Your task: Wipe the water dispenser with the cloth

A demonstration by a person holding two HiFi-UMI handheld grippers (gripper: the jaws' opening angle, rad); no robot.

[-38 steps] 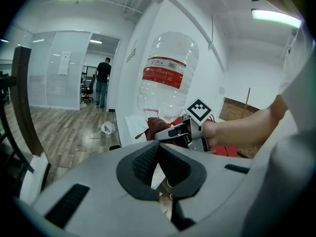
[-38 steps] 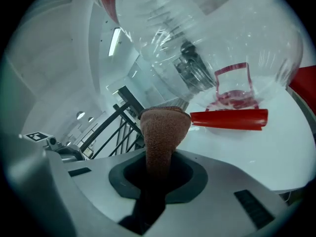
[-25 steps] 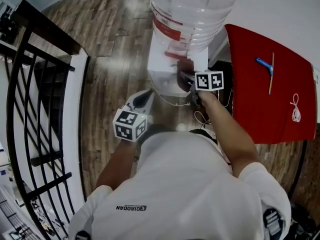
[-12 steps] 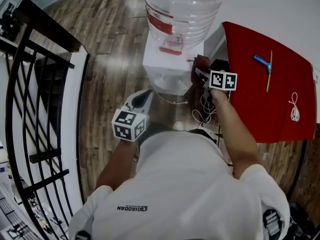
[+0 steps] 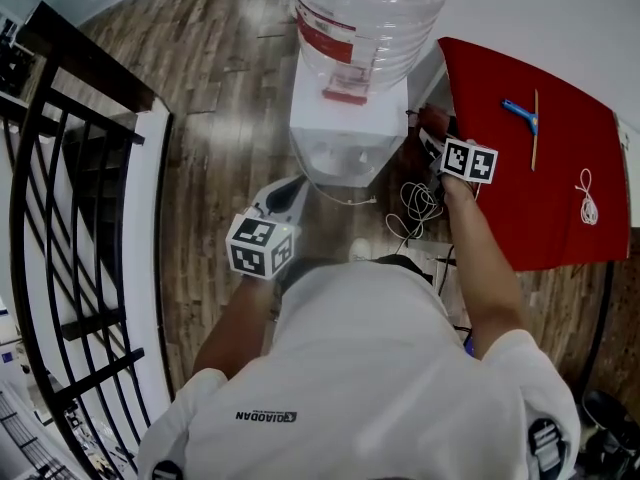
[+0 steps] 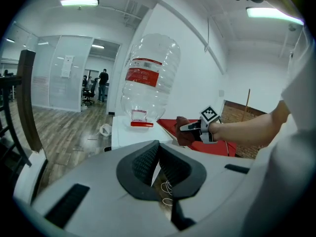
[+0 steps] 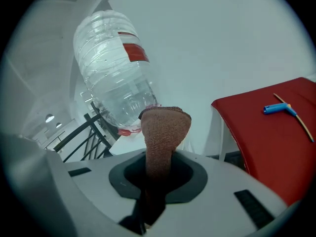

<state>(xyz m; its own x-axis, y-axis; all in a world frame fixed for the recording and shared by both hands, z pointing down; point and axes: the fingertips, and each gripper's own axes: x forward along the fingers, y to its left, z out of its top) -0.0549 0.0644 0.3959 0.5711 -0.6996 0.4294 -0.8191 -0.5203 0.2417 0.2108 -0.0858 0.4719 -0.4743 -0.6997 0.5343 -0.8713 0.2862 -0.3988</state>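
Observation:
The white water dispenser (image 5: pixel 345 133) stands on the wood floor with a clear bottle (image 5: pixel 365 13) upside down on it; both also show in the left gripper view, dispenser (image 6: pixel 129 135) and bottle (image 6: pixel 150 78). My right gripper (image 5: pixel 433 134) is shut on a brown cloth (image 5: pixel 431 120), held just off the dispenser's right side. In the right gripper view the cloth (image 7: pixel 163 132) stands up from the jaws, with the bottle (image 7: pixel 116 78) behind it. My left gripper (image 5: pixel 292 192) hangs in front of the dispenser, shut and holding nothing.
A red-covered table (image 5: pixel 545 183) stands to the right, carrying a blue tool (image 5: pixel 520 113), a thin stick (image 5: pixel 534 128) and a white cord (image 5: pixel 588 203). Loose cables (image 5: pixel 415 208) lie on the floor by the dispenser. A black railing (image 5: pixel 70 218) runs along the left.
My right gripper has carried the cloth from the dispenser's front face rightward and off past its right side. The left gripper has stayed where it was.

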